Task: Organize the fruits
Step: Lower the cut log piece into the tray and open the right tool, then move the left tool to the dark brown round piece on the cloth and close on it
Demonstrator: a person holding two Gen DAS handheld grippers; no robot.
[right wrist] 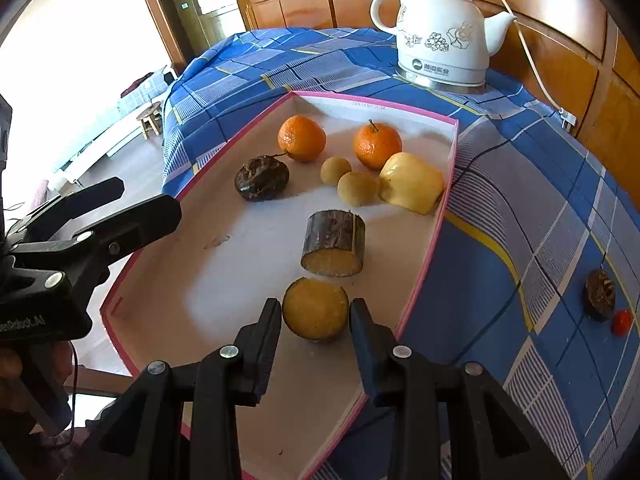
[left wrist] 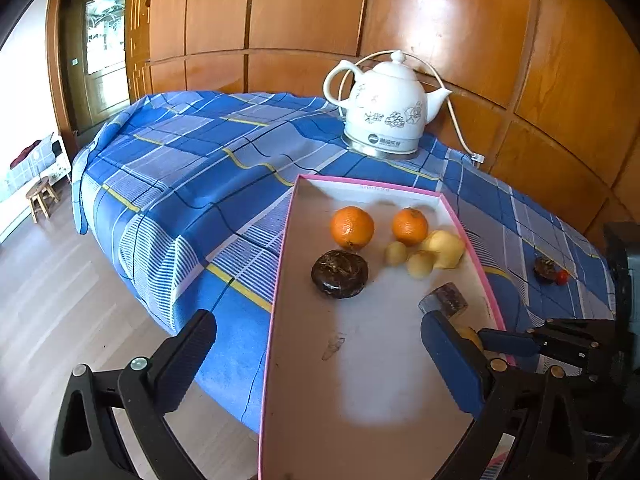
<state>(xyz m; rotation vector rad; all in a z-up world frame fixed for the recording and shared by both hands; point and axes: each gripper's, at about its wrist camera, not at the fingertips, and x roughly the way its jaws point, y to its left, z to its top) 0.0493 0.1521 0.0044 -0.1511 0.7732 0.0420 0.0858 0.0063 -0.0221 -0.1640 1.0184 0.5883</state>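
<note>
A pink-rimmed tray (right wrist: 438,216) on the blue plaid cloth holds two oranges (right wrist: 302,138), a dark passion fruit (right wrist: 262,178), two small yellow fruits (right wrist: 357,188), a yellow apple piece (right wrist: 412,184) and a sugarcane stub (right wrist: 334,242). My right gripper (right wrist: 315,318) is shut on a second sugarcane piece (right wrist: 315,308), low over the tray's near part. Whether the piece touches the floor I cannot tell. My left gripper (left wrist: 320,352) stands wide open, straddling the tray's left wall (left wrist: 276,300) with nothing between its fingers. In the left wrist view the right gripper (left wrist: 486,340) shows at the tray's right edge.
A white kettle (right wrist: 444,28) with its cord stands behind the tray near the wooden wall. On the cloth to the right of the tray lie a dark fruit (right wrist: 599,296) and a small red fruit (right wrist: 622,322). The table drops to the wooden floor (left wrist: 60,300) on the left.
</note>
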